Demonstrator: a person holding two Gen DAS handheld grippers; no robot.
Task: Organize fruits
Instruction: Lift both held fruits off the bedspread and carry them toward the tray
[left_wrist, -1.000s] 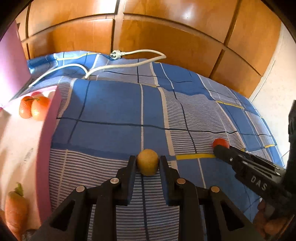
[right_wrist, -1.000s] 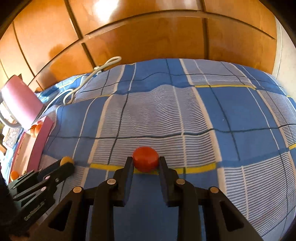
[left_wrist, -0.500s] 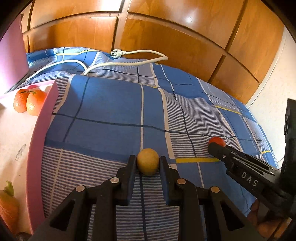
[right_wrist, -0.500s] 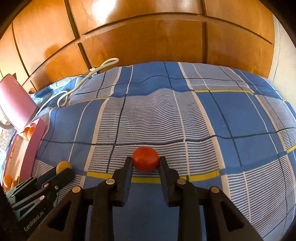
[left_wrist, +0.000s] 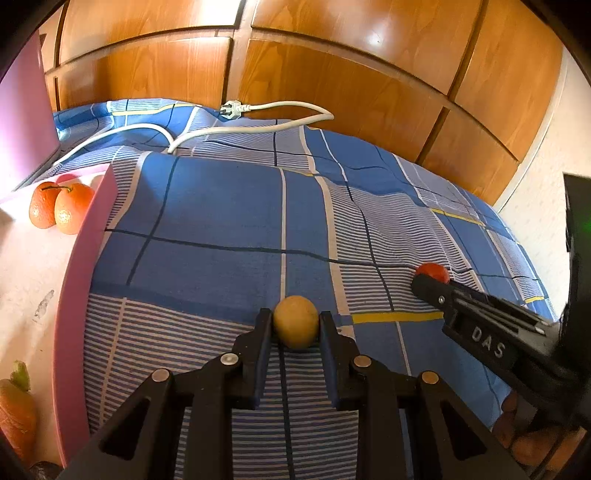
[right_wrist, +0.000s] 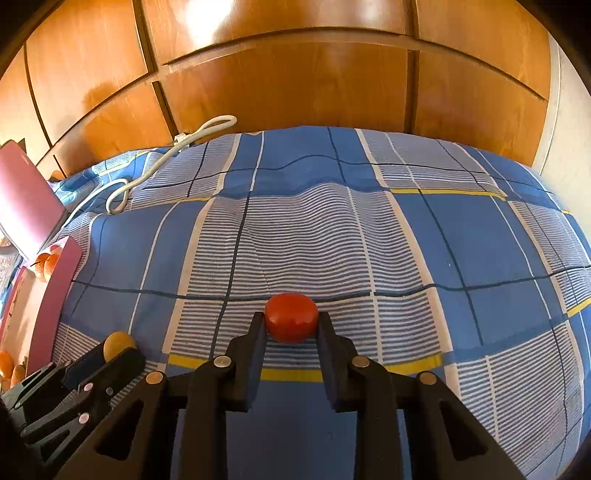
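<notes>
Above the blue checked bedspread (left_wrist: 221, 206), clamped between the fingers of the left hand-held gripper (left_wrist: 295, 326): a round yellow-brown fruit (left_wrist: 295, 326), gripped at its sides and carried clear of the cloth, as far as can be judged. Over at 3 o'clock from it, the right hand-held gripper (right_wrist: 291, 323), likewise closed on a squat red fruit (right_wrist: 291, 322), perhaps a tomato, pinched across its width. Well off toward 10 o'clock from the left hand-held gripper, a pink box (left_wrist: 79, 266) with its lid raised, holding two oranges (left_wrist: 55, 210) at its far end and a carrot (left_wrist: 16, 417) at its near end. Seen from the right wrist, the same box far out at 9 o'clock, beyond the left hand-held gripper. Clearly nearer to the box: the left hand, with only a short sweep leftward over the pink wall needed; for the right, a longer crossing, best made after the left has gone in. No long axis worth minding on either fruit, both being roundish. Farther back at 12 o'clock, a white power cable (left_wrist: 258, 125) lying near the wooden wardrobe doors (left_wrist: 332, 74), out of the likely path.
</notes>
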